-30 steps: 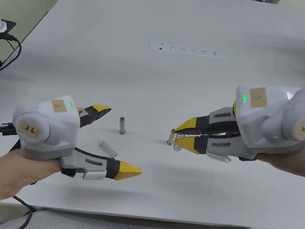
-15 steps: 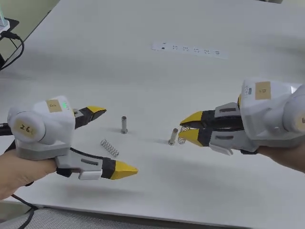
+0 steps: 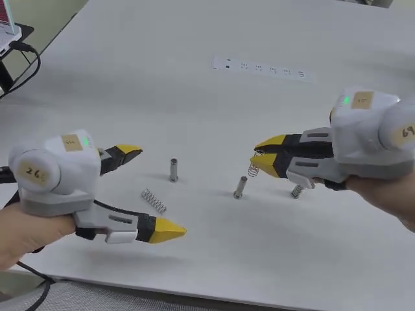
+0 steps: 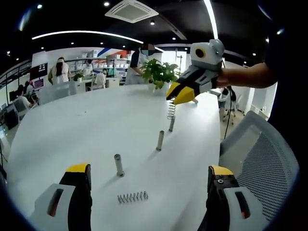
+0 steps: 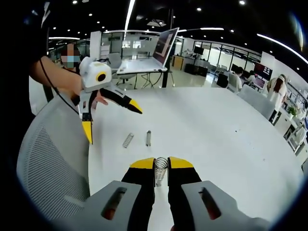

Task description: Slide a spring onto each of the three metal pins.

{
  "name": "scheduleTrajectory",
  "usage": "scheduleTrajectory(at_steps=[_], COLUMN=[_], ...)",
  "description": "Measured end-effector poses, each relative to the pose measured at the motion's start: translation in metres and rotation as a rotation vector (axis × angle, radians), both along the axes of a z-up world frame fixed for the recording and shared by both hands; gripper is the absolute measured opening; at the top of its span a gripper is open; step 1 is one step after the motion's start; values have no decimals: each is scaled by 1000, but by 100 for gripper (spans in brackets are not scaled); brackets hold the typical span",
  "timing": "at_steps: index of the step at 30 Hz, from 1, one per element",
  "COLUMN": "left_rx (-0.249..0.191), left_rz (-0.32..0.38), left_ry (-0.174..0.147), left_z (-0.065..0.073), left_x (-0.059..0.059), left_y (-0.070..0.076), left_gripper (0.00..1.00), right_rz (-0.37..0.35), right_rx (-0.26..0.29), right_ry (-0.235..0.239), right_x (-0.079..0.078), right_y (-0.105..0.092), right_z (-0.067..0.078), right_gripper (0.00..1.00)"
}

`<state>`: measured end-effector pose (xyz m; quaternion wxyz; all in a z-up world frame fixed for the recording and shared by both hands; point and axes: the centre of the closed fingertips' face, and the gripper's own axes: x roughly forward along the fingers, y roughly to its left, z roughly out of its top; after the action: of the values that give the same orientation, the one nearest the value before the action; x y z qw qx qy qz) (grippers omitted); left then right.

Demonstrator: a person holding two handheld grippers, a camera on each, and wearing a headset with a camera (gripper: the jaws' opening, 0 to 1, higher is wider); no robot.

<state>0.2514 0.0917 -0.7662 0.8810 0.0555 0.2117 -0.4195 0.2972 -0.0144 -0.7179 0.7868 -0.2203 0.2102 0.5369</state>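
One spring point(image 3: 253, 170) | thin silver coil | pinched in right gripper point(image 3: 258, 154)

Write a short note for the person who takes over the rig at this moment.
Left tool: open, empty; the loose spring lies on the table near it.
Right tool: shut on a second spring, held off the table by the middle pin.
Left pin and middle pin: bare. Right pin looks ribbed, may carry a spring already; check.
To do: held spring onto a bare pin, then the loose spring.
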Motion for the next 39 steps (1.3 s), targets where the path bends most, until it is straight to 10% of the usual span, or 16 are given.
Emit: scheduleTrajectory(at_steps=[39], left_rx=[-10], left_rz=[42], left_ry=[20], left_z=[-5], left_x=[0], left_y=[13], left_gripper=[98], right_rz=[-16], right_rx=[-50], right_ry=[54], right_x=[7], right_y=[6], right_z=[-29], right_gripper=[6])
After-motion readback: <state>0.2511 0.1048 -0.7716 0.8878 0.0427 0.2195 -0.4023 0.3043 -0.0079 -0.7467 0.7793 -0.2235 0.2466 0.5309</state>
